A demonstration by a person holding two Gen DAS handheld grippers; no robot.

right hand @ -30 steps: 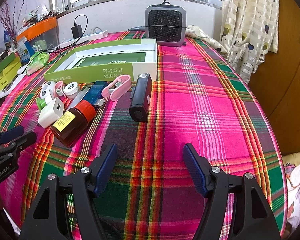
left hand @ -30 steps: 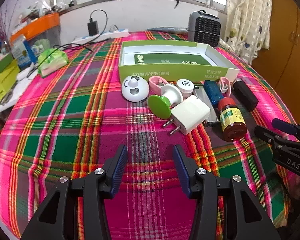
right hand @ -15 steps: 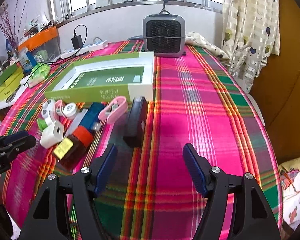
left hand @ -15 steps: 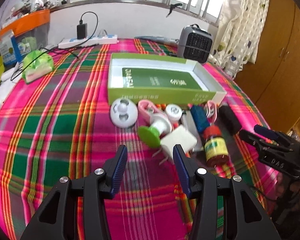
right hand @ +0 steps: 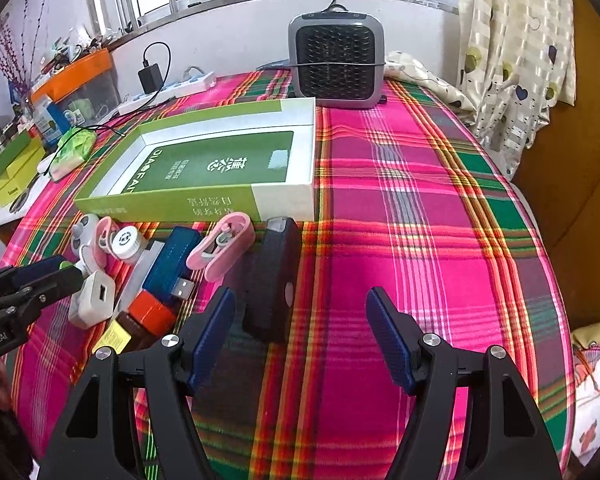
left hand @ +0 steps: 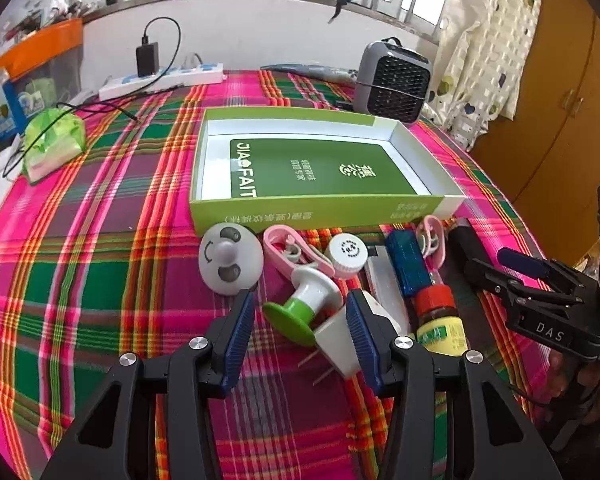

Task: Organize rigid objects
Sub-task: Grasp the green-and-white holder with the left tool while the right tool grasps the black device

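An open green box (left hand: 318,208) (right hand: 204,200) lies on the plaid cloth. In front of it sit a white round face toy (left hand: 230,258), pink clips (left hand: 296,250) (right hand: 226,250), a white cap (left hand: 346,252), a green-and-white stamp (left hand: 300,308), a white plug (left hand: 338,342) (right hand: 94,298), a blue USB stick (left hand: 410,266) (right hand: 170,268), a red-capped brown bottle (left hand: 440,320) (right hand: 140,322) and a black block (right hand: 272,276). My left gripper (left hand: 300,336) is open around the stamp and plug. My right gripper (right hand: 300,338) is open just before the black block.
A grey heater (left hand: 394,78) (right hand: 336,64) stands behind the box. A power strip with a charger (left hand: 160,76) lies at the back left, a green packet (left hand: 52,142) at the left. Bare cloth (right hand: 420,220) stretches to the right.
Both grippers have moved forward toward the row of objects. The stamp and plug now lie between the left fingers; the black block is close to the right fingers.
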